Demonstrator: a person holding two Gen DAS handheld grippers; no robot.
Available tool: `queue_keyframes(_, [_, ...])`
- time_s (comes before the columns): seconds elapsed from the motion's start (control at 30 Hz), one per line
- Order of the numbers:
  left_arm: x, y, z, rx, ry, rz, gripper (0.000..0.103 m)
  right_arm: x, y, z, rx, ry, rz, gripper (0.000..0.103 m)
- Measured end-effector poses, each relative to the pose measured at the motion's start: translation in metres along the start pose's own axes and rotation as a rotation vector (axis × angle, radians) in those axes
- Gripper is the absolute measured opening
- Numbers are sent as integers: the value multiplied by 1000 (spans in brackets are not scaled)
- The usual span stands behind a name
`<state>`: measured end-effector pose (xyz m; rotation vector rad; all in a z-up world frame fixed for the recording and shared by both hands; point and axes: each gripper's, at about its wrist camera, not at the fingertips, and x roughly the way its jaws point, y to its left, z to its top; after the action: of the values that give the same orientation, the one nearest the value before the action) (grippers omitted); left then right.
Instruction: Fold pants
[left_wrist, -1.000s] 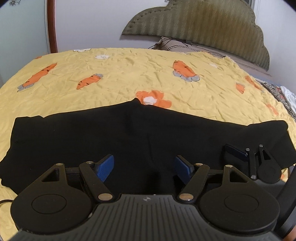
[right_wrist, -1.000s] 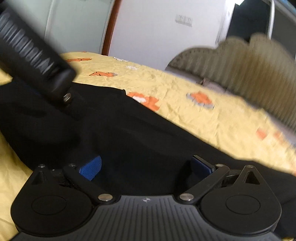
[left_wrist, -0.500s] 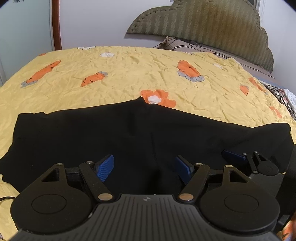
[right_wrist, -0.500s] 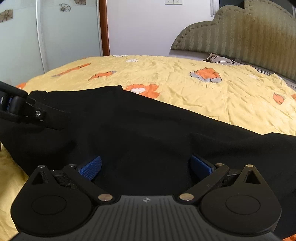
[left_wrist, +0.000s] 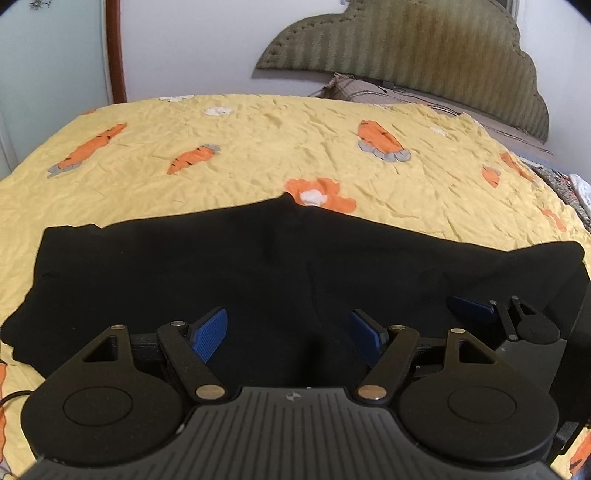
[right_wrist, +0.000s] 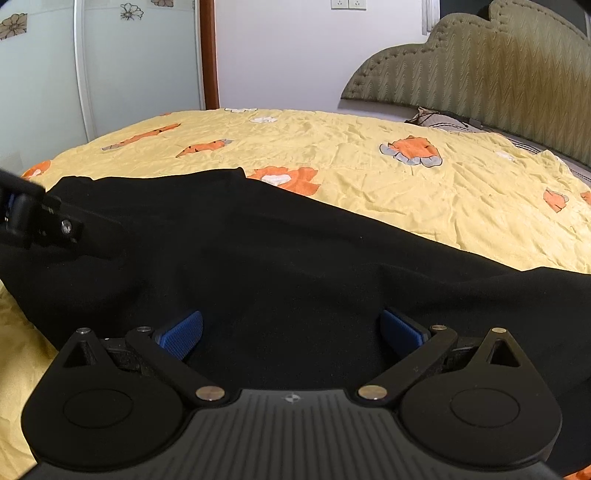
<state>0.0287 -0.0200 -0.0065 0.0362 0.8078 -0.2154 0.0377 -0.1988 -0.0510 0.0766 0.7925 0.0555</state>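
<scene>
- I see the black pants lying flat across the near part of the bed, on the yellow cover with orange carrots.
- My left hand-held gripper is wide, its blue pads just above the dark cloth, nothing pressed between them.
- My right hand-held gripper is wide too, low over the pants, holding nothing.
- The padded headboard stands behind.
</scene>
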Motion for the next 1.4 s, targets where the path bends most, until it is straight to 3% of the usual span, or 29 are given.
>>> queue_keyframes(0.83, [0,4,3,-35,13,4,76,0,0,0,0,0,0,103])
queue_keyframes(1.03, [-14,6,7,-36,-28,27,80,0,0,0,1,0,0,103])
queue_keyframes(1.2, [-15,-4,15,-45,-19,-38,80,-4,0,5,-19,33,2,103])
queue_keyframes(1.23, [-15,-8,17,-41,-18,-54,80,-13,-4,6,-1,24,-23,103])
queue_keyframes(1.4, [-13,-39,23,36,-31,-96,81,-95,-44,2,166,-189,-132,103])
